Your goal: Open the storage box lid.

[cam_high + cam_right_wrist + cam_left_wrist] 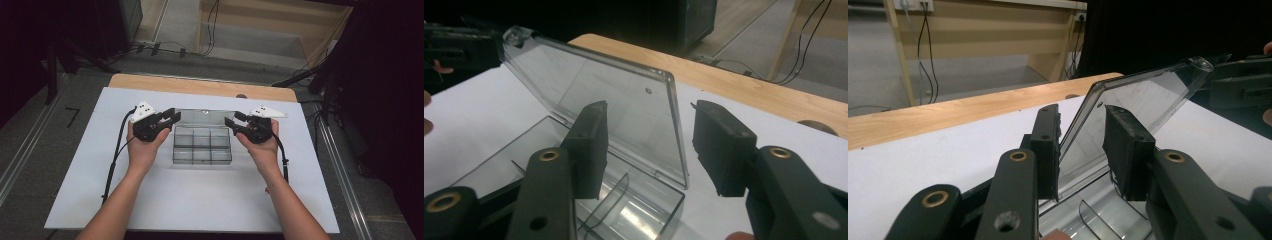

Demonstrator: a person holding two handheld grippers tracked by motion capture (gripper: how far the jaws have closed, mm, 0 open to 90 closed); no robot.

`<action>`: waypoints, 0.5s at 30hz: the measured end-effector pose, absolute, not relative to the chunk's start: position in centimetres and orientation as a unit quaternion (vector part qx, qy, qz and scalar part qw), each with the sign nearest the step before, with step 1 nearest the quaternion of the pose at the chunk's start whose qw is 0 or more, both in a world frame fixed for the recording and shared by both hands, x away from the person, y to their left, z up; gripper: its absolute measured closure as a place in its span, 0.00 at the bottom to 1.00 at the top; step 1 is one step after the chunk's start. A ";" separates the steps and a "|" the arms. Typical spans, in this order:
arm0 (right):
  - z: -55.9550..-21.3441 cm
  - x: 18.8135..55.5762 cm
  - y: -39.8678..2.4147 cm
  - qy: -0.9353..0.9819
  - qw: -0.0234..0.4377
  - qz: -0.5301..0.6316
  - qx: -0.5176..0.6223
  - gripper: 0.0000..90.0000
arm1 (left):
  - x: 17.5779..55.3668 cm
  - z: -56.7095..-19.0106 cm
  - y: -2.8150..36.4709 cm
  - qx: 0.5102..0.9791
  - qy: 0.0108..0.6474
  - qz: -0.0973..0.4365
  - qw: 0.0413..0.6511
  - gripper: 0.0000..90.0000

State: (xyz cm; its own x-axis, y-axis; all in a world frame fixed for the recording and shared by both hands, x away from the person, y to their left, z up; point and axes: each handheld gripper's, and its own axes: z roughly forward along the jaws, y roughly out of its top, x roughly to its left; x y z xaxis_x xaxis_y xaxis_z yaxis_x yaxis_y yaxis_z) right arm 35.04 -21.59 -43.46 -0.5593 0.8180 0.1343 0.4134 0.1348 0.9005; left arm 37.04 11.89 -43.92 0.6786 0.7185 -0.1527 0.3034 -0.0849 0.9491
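Clear plastic compartment box (pixel 202 146) at centre of white board (pixel 75 190), hinged clear lid (pixel 205 116) raised. Left gripper (pixel 1082 150), right gripper (pixel 649 147) straddle lid's side edges, jaws unclenched, nothing pinched. Pinch both edges evenly, swing together about hinge.

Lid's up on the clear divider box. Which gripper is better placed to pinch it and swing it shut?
Likely the left gripper: the lid edge already sits between its jaws, nearly touching. The right gripper straddles the other edge with a wider gap.
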 end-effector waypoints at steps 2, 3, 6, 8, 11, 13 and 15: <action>-43.6 35.4 -21.6 0.729 0.203 0.504 0.416 0.57 | 37.3 -43.9 12.0 0.707 0.361 0.174 0.583 0.75; -43.6 35.6 -21.7 0.729 0.203 0.506 0.414 0.59 | 37.4 -43.8 12.1 0.703 0.363 0.171 0.587 0.75; -43.7 36.0 -21.6 0.728 0.206 0.506 0.414 0.64 | 37.8 -43.6 12.1 0.702 0.361 0.173 0.589 0.75; -43.8 36.2 -21.4 0.730 0.211 0.500 0.416 0.66 | 38.0 -43.6 12.0 0.706 0.361 0.172 0.585 0.75; -44.2 36.8 -21.6 0.724 0.207 0.508 0.418 0.68 | 38.5 -43.9 11.9 0.708 0.363 0.168 0.582 0.76; -44.5 37.1 -21.7 0.720 0.205 0.512 0.422 0.71 | 38.7 -44.0 12.0 0.706 0.368 0.163 0.583 0.76; -44.8 37.3 -21.7 0.720 0.206 0.510 0.424 0.75 | 38.9 -44.1 12.1 0.701 0.376 0.154 0.587 0.77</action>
